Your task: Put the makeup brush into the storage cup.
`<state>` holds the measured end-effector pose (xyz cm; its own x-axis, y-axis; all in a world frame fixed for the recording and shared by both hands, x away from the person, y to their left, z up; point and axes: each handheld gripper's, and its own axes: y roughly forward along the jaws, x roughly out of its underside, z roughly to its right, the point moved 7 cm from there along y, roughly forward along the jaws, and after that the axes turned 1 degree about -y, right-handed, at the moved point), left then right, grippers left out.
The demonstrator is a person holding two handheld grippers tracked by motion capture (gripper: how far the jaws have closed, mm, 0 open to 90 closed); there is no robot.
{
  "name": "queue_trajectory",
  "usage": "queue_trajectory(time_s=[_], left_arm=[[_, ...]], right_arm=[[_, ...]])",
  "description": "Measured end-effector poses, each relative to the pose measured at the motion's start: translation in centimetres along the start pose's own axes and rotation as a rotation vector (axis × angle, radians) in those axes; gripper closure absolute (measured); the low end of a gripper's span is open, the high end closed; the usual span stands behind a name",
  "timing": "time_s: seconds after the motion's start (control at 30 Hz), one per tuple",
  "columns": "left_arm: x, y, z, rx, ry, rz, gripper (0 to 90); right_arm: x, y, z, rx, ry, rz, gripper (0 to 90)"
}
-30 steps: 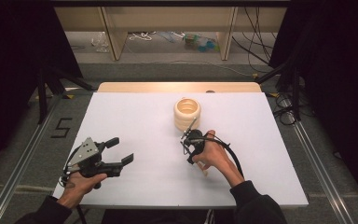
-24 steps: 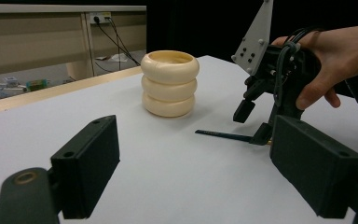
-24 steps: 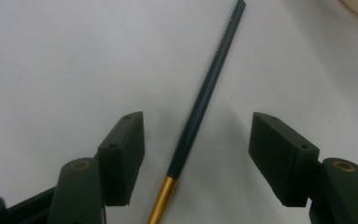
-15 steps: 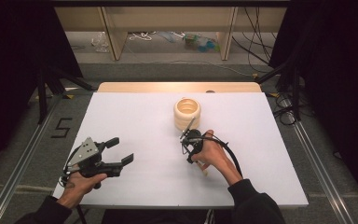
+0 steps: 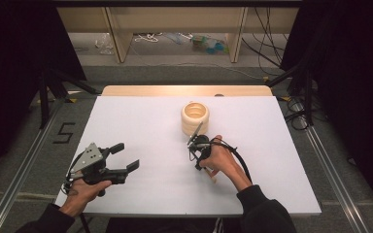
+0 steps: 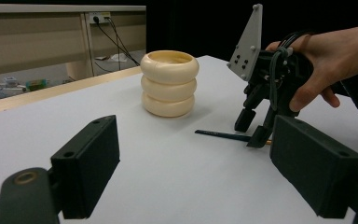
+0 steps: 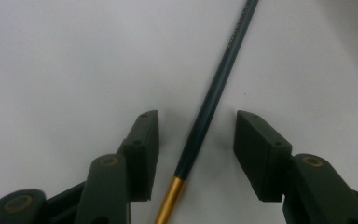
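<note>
Still apart, the right tool (image 7: 196, 126) has been closing around the pencil (image 7: 212, 98) (untouched); a skewed pinch could roll it away.

Colours on the white table (image 5: 141, 121)

A dark teal pencil (image 7: 214, 93) with a gold ferrule (image 7: 170, 200) is seen between black jaws; the stack of three rings (image 6: 169, 83) is coloured cream, and a grey plate (image 5: 88, 158) is carried on the black left gripper (image 5: 126, 158).

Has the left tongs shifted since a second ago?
No. The left tongs sits at the same spot near the table's front-left corner, equally far from the ring holder.
</note>
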<state>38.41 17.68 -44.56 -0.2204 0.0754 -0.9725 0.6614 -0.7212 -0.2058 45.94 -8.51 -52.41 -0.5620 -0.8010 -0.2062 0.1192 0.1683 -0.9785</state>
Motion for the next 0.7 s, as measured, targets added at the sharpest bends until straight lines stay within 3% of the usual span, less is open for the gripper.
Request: queue_trajectory(time_s=[0.7], left_arm=[[-0.01,-0.01,0.04,0.000,-0.004,0.000,15.4]], right_arm=[[-0.12,0.02,-0.08,0.005,-0.012,-0.037,62.2]])
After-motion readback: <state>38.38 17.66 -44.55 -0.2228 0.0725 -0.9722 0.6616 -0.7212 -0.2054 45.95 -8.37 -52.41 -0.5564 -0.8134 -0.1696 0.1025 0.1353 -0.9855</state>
